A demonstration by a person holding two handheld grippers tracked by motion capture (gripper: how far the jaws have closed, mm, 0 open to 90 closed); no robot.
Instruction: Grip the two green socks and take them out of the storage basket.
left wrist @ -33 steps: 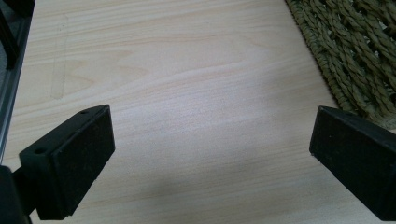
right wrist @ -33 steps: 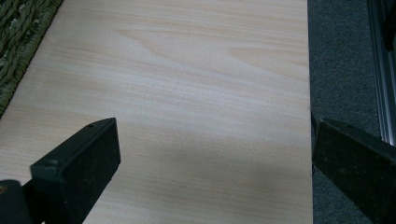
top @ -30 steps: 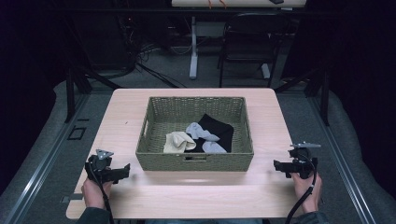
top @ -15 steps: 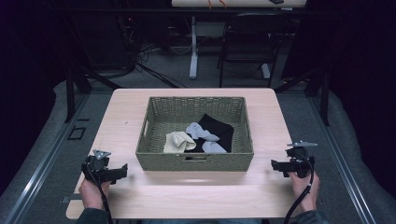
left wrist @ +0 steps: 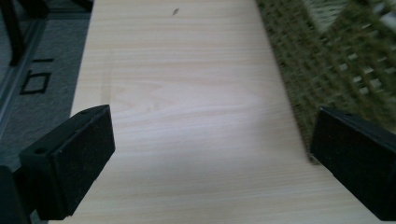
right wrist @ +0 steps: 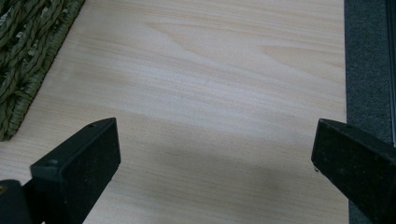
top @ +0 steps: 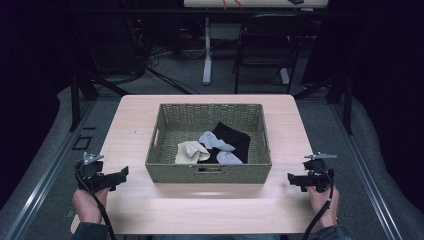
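Two grippers sit at the near corners of my table (top: 150, 210) in the high view: left gripper (top: 121, 174) and right gripper (top: 292, 178), each just outside the woven basket (top: 210, 172). Inside it lie a cream sock (top: 189, 152), a pale blue sock (top: 215, 141) and a black cloth (top: 232, 137).

In the left gripper view, my jaws stand wide apart over bare wood, the basket wall (left wrist: 327, 70) beside the right jaw.

In the right gripper view, my jaws gape wide, holding nothing, with the basket corner (right wrist: 28, 51) at upper left.
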